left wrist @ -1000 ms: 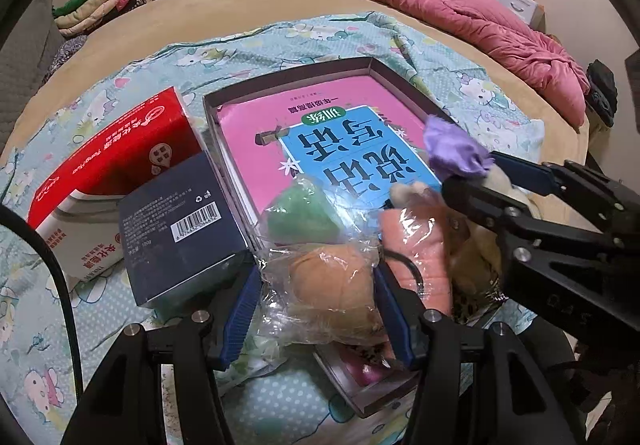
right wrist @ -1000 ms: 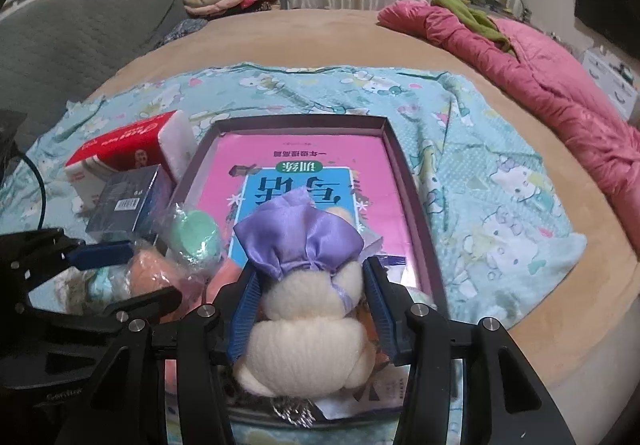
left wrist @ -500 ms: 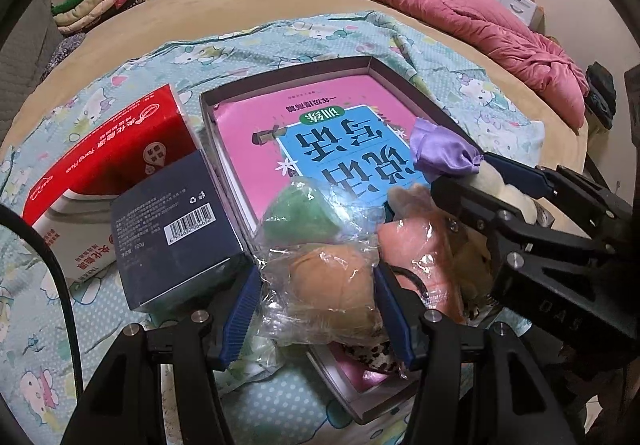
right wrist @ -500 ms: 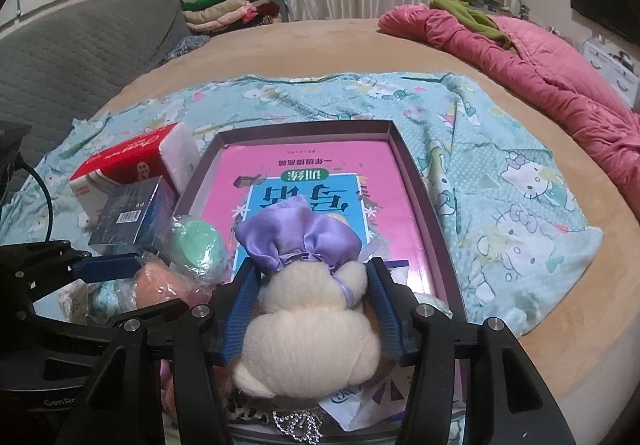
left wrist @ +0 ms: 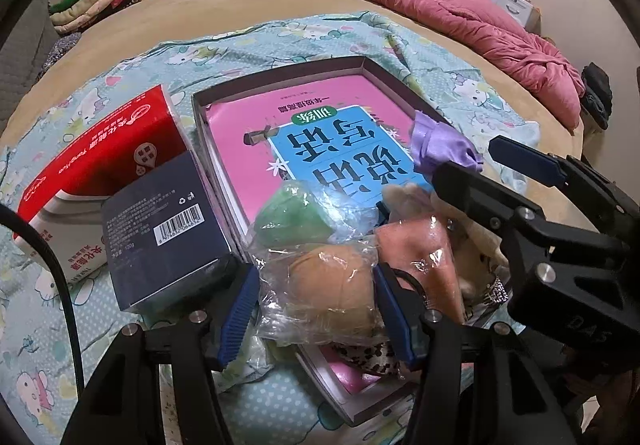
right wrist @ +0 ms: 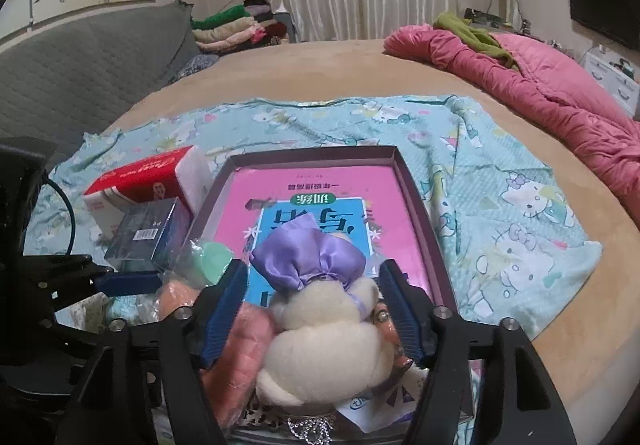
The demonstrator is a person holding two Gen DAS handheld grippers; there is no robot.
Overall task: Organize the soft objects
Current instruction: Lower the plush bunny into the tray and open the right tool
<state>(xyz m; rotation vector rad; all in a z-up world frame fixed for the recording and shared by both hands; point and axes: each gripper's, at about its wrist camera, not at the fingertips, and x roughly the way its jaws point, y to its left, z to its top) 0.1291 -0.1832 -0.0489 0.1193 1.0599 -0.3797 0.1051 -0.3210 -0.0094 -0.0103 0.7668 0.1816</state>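
Note:
My left gripper is shut on a clear plastic bag of soft sponges, orange, green and pink, held over the near left corner of the shallow purple box. My right gripper stands around a cream plush toy with a purple satin bow; its jaws are spread and there is a gap on each side of the toy. The toy rests at the near end of the box, on a pink and blue book. The right gripper also shows in the left wrist view.
A red and white tissue pack and a dark blue carton lie left of the box on a Hello Kitty blanket. A pink quilt lies far right. Folded clothes are stacked at the back.
The right gripper's jaws have spread apart from the plush toy and the gripper has risen and drawn back a little. The left gripper holds the sponge bag as before.

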